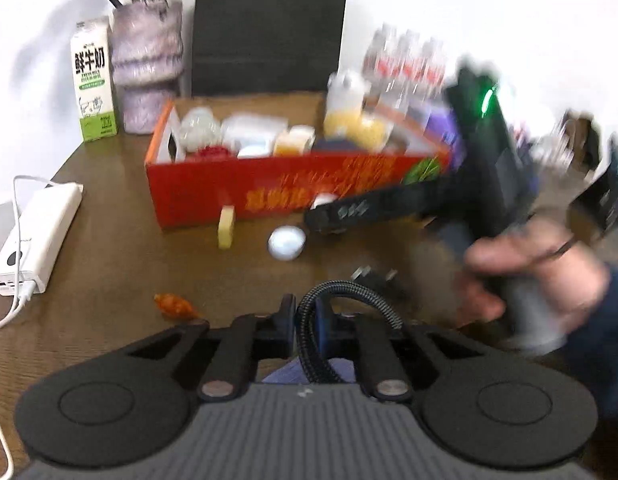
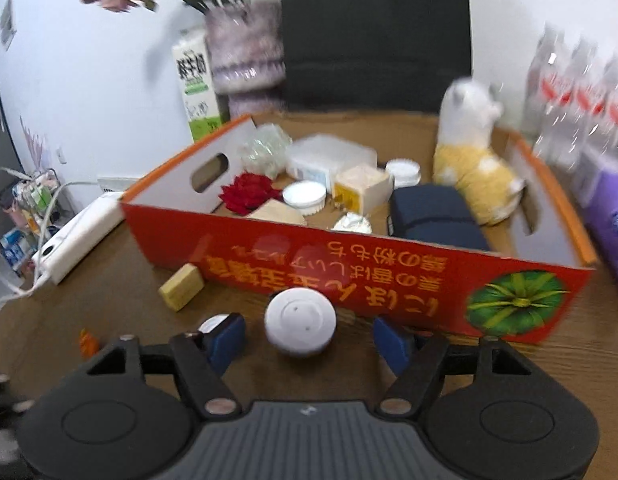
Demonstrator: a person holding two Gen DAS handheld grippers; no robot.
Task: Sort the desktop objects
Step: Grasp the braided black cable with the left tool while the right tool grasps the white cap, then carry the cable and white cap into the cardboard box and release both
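Note:
In the left wrist view my left gripper (image 1: 304, 314) is shut on a black braided cable (image 1: 351, 294), which loops over to a plug (image 1: 373, 276) on the brown table (image 1: 109, 272). A white round puck (image 2: 301, 320) lies on the table in front of the red cardboard box (image 2: 349, 264). My right gripper (image 2: 307, 341) is open with the puck between its blue pads (image 2: 225, 338), and a gap shows on each side. In the left wrist view a hand (image 1: 529, 268) holds the blurred right gripper (image 1: 323, 214), just behind the puck (image 1: 287, 242).
A yellow block (image 2: 181, 286) and a small orange piece (image 1: 175, 304) lie on the table. The box holds a plush toy (image 2: 469, 160), a red flower and several containers. Around it stand a white power bank (image 1: 37, 236), a milk carton (image 1: 93, 80), a vase (image 1: 147, 68) and water bottles (image 2: 581, 100).

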